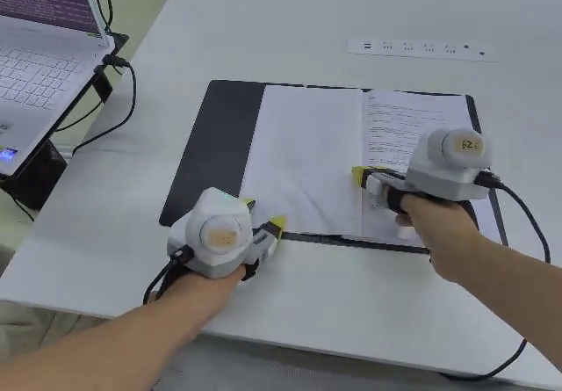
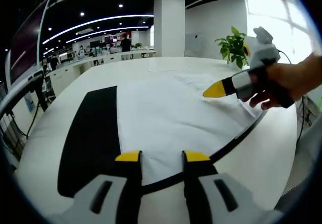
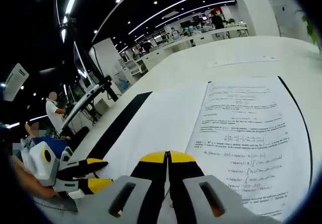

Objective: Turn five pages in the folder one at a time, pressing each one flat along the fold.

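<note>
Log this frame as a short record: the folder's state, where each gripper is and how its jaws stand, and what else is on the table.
folder: open flat on the white table, black cover showing at the left
left page: blank white
right page: printed text
left gripper: at the folder's near edge, jaws open, holding nothing
right gripper: jaws shut, tips at the fold near the bottom of the pages; contact cannot be told
other items: laptop at far left, power strip beyond the folder
</note>
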A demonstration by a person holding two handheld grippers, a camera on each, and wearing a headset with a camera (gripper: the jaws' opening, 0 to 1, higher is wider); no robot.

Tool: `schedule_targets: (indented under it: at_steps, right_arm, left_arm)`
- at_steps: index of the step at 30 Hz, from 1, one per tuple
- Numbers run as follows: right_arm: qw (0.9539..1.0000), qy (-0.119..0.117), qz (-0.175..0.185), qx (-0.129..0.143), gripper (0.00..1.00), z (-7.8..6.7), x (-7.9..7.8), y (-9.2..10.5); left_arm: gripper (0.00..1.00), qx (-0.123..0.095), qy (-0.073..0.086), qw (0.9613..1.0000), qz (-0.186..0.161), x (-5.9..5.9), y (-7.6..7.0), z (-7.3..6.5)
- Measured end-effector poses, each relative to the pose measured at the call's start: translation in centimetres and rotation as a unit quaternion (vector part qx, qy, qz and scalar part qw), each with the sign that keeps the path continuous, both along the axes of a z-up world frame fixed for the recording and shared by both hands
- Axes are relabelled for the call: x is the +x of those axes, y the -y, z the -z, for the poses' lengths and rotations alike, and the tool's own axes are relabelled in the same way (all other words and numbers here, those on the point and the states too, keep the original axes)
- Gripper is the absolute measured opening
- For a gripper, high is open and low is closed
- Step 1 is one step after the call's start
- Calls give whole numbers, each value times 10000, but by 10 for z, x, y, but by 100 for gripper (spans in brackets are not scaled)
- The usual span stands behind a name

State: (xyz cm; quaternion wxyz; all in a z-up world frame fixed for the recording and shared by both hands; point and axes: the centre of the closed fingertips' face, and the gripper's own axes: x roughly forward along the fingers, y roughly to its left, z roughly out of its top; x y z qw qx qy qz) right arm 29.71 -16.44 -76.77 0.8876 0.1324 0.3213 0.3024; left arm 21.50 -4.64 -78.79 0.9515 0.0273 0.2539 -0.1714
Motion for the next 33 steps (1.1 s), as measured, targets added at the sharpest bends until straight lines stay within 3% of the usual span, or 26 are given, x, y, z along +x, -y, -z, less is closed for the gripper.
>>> schedule_targets:
  at_steps: [6,7,9,15,24,25,28,33]
  right_arm:
    - [9999,-97,-5,112,0,8,26,-3]
    - [9997,-74,34,250,0,6,31,-5]
    - [9996,-27,31,264,0,10,41,-5]
    - [9992,48,104,381,0,-2,45,-12]
    - [9986,102,267,445,0,-10,67,-10]
    - [9984,89,289,468,0,-4,80,-8]
    - [9982,34,368,478,0,2,100,-4]
    - [9988,44,345,356,0,5,125,-4]
  left_arm:
    - [31,-26,34,10000,-9,2,-1,2]
    - [31,-45,42,10000,-21,1,-1,2]
    - [30,-56,59,10000,-28,1,-1,2]
    - [31,-125,130,9998,-58,1,-2,2]
    - [30,-195,198,9996,-77,1,-2,1]
    - [30,-219,203,9995,-91,1,-3,1]
    - [29,-257,209,9994,-103,2,-4,2]
    - [28,-281,246,9992,-102,1,-4,1]
